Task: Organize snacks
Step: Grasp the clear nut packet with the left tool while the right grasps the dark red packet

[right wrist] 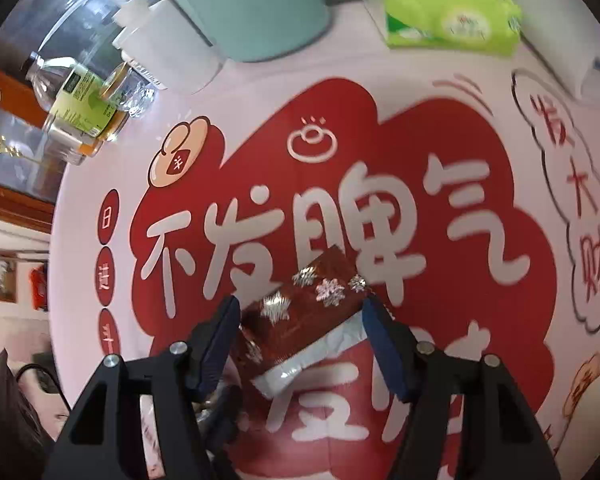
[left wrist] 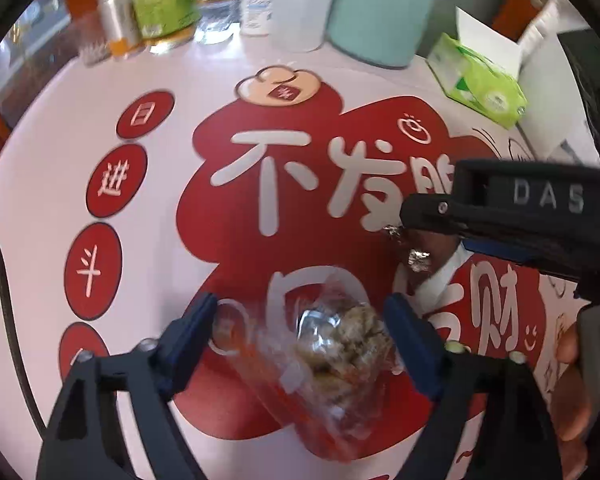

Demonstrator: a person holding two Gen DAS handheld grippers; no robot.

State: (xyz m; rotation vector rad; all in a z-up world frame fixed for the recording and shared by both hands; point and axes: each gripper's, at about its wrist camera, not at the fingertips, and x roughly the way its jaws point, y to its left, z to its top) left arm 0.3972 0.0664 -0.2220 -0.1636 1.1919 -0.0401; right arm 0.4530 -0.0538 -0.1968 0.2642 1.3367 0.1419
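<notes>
A desk (right wrist: 480,64) fills both views, covered w/ a white mat printed w/ a big red cloud shape (right wrist: 400,152) & large white Chinese characters.

Along the far edge, largest first: a pale teal cylinder (left wrist: 380,12), a green tissue pack (right wrist: 448,8), a white plastic bottle (left wrist: 304,4), a clear bottle w/ a green label (left wrist: 164,0), a small white pill bottle (left wrist: 256,0). All stand close together; the tissue pack lies off to the right, apart from the rest.

Left gripper (left wrist: 300,320): jaws wide open, holding nothing. Between its blue fingers (left wrist: 192,332), seen from above, lies a clear snack bag (left wrist: 320,364) w/ beige crumbly pieces inside & red-orange print. It rests on the red cloud, near the desk's front. Contact w/ either finger can't be judged; picture is blurred.

Right gripper (right wrist: 298,316): jaws also open. Between them sits a dark brown-red snack packet (right wrist: 304,312) w/ silver snowflakes & a silver sealed end, tilted diagonally. The packet's ends come close to both fingers, but whether they press on it can't be told.

In the left wrist view the right gripper (left wrist: 420,236) shows as a black body marked "DAS", just right of & beyond the clear bag, w/ foil glinting under it.
</notes>
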